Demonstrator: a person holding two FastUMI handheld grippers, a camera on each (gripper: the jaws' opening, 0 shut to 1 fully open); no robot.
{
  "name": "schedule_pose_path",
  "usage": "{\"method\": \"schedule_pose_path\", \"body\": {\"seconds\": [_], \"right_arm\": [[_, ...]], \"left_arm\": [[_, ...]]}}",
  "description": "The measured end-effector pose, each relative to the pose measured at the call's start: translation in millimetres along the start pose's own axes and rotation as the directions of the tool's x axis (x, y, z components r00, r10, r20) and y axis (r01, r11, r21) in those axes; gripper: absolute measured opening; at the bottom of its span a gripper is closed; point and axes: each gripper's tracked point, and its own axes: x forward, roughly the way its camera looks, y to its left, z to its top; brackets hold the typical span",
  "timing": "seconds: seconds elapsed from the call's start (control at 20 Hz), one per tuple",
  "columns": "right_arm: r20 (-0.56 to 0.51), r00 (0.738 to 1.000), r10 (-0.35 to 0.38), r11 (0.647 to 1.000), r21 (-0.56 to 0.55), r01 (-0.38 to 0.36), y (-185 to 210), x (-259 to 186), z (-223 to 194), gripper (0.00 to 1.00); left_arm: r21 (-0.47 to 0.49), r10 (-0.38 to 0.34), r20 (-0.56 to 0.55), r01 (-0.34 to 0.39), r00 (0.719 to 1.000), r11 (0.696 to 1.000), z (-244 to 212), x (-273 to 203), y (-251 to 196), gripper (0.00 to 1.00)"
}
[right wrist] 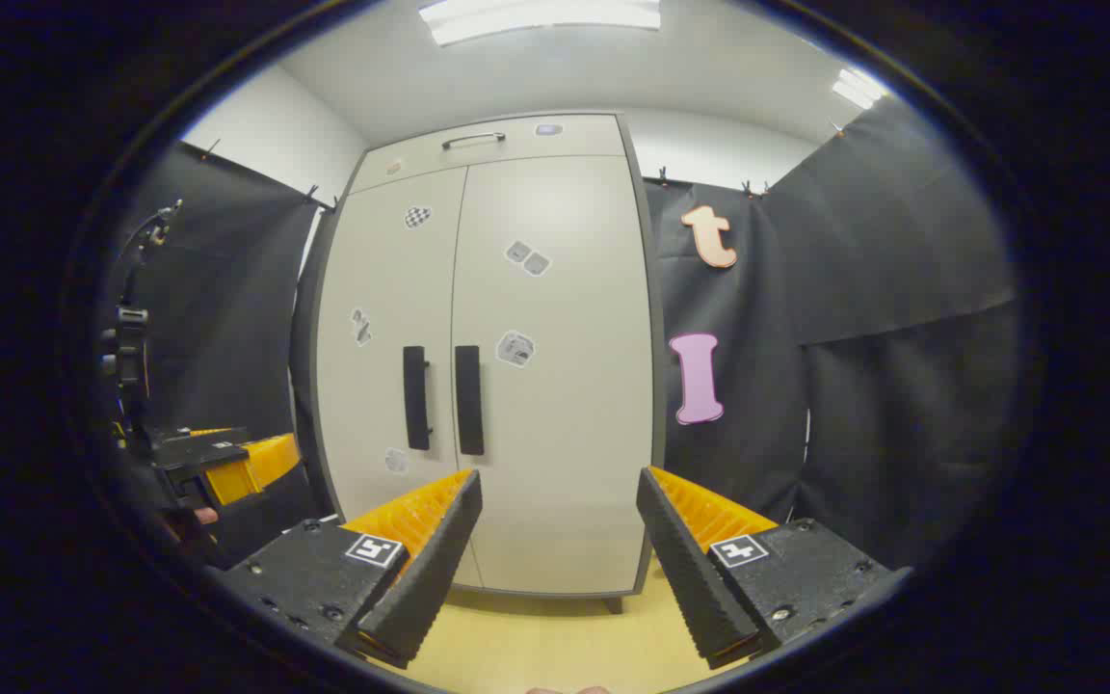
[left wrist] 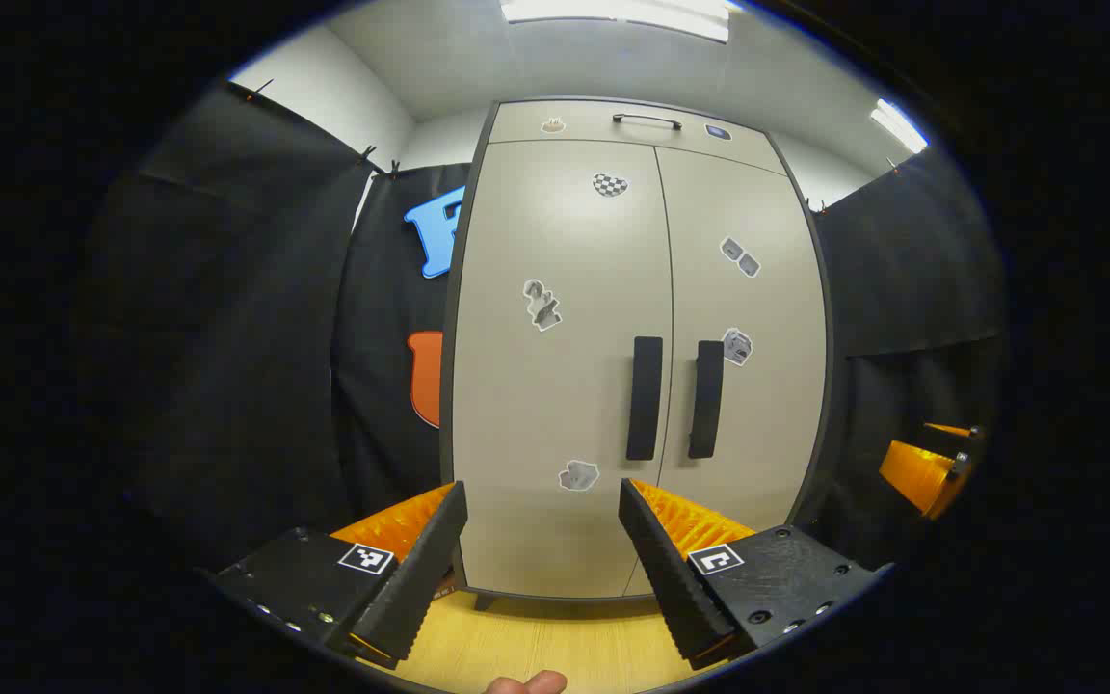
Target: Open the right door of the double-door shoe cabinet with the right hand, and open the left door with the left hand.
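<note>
While both doors sit flush, shoe cabinet stands straight ahead in left gripper view, upright on pale wood floor, black cloth wall behind on either side. Left door and right door shut, seam running vertical between them. Left handle and right handle side by side, close to the seam, both dark, vertical. Small stickers scattered over both door faces. Drawer front with a slim bar handle above the doors.

Left gripper low in frame, fingers spread wide apart, holding nothing, well short of the cabinet, aimed at lower part of left door. Tip of a person's finger at the very bottom edge. Right gripper seen far off at the right edge; open or closed cannot be told from here.

From right gripper view: cabinet ahead and slightly left, doors closed, right handle beside left handle. Right gripper with fingers parted wide, empty, apart from the cabinet, pointed at lower right door. Left gripper at far left edge, held by a hand partly hidden in shadow. Ceiling light panel overhead.
</note>
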Motion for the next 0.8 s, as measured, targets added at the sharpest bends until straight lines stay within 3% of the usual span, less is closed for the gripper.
{"method": "schedule_pose_path", "body": {"seconds": [0.2, 0.35, 0.8], "right_arm": [[0.026, 0.999, -0.044, 0.999, -0.022, 0.044, -11.5, -4.2, 16.0, 1.0], [0.032, 0.998, -0.058, 0.998, -0.029, 0.059, -14.9, -4.1, 21.0, 1.0], [0.073, 0.993, -0.097, 0.993, -0.054, 0.101, -17.6, -8.0, 51.7, 1.0]], "left_arm": [[0.075, 0.0, 0.054, -0.004, 0.999, 0.997, 24.8, -9.6, -2.9, 0.95], [0.04, -0.033, 0.054, 0.031, 0.998, 0.999, 28.8, -15.9, -11.0, 0.95], [0.049, -0.026, 0.084, 0.021, 0.996, 0.999, 54.2, -22.0, -6.9, 0.95]]}}
